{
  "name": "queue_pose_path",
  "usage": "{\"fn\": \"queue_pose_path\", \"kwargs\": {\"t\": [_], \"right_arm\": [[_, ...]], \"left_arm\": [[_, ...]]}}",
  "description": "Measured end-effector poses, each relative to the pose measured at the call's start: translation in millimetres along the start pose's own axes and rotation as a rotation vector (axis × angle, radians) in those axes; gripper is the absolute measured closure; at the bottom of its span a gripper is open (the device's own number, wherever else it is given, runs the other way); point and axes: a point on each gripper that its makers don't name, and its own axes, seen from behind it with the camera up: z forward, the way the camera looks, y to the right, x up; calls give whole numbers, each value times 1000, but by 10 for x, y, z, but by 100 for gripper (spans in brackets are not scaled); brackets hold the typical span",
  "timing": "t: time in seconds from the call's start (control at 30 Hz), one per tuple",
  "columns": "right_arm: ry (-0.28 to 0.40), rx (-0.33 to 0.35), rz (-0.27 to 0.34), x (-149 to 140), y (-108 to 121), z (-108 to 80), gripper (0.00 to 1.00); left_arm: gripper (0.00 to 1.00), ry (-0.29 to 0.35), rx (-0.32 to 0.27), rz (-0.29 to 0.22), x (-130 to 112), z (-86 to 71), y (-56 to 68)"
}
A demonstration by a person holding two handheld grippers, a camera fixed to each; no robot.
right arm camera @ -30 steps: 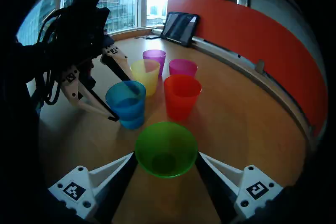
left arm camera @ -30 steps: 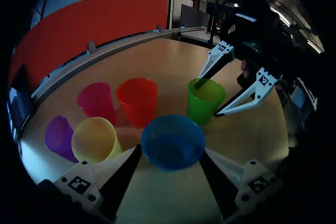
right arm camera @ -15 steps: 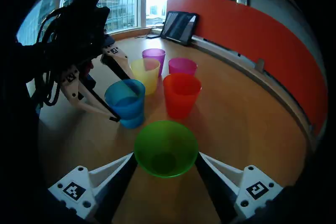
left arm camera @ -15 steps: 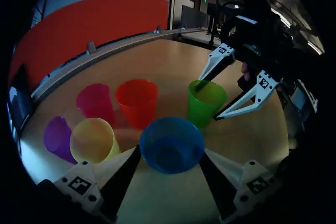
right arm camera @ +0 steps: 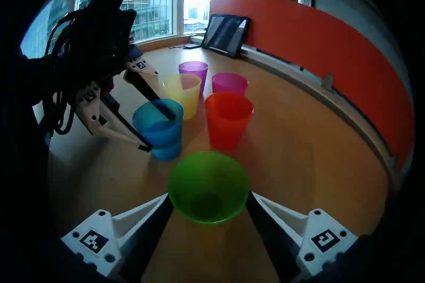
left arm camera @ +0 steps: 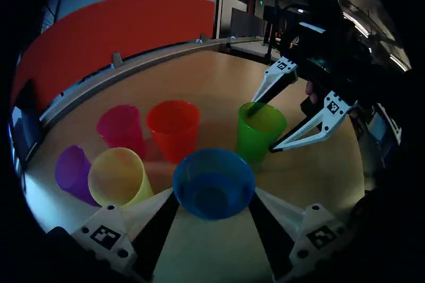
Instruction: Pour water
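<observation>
A blue cup (left arm camera: 213, 183) with water in it sits between the fingers of my left gripper (left arm camera: 212, 209), which is shut on its sides. Seen from the right gripper view, the same blue cup (right arm camera: 158, 128) stands left of centre with the left gripper (right arm camera: 158, 133) clamped around it and a dark-sleeved hand behind. My right gripper (right arm camera: 208, 203) is shut on a green cup (right arm camera: 208, 186), which looks empty. The left gripper view has that green cup (left arm camera: 258, 130) to the right, with the right gripper (left arm camera: 262, 126) on either side of it.
On the wooden table (left arm camera: 212, 78) stand a red cup (left arm camera: 172, 126), a pink cup (left arm camera: 121, 126), a yellow cup (left arm camera: 114, 177) and a purple cup (left arm camera: 71, 171), bunched close to the blue one. A tablet (right arm camera: 227, 33) leans at the table's far edge by the orange wall (right arm camera: 319, 39).
The left gripper's fingers have drawn slightly tighter on the blue cup, and cup and gripper have risen a little. The green cup has barely moved.
</observation>
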Motion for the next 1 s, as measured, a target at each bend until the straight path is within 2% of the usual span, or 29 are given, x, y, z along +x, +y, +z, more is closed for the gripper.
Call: {"fn": "queue_pose_path", "kwargs": {"t": [0.2,0.5,0.8,1.0], "right_arm": [[6,-3,9,14,-11,8,10],[30,-10,15,86,-25,-70,12],[88,-28,0,295,-70,-235,11],[150,-41,0,505,-85,-351,12]], "left_arm": [[15,7,4,-4,8,-25,-5],[15,39,10,-17,51,-154,7],[15,110,47,-27,232,-483,-19],[15,158,99,-28,373,-752,-119]]}}
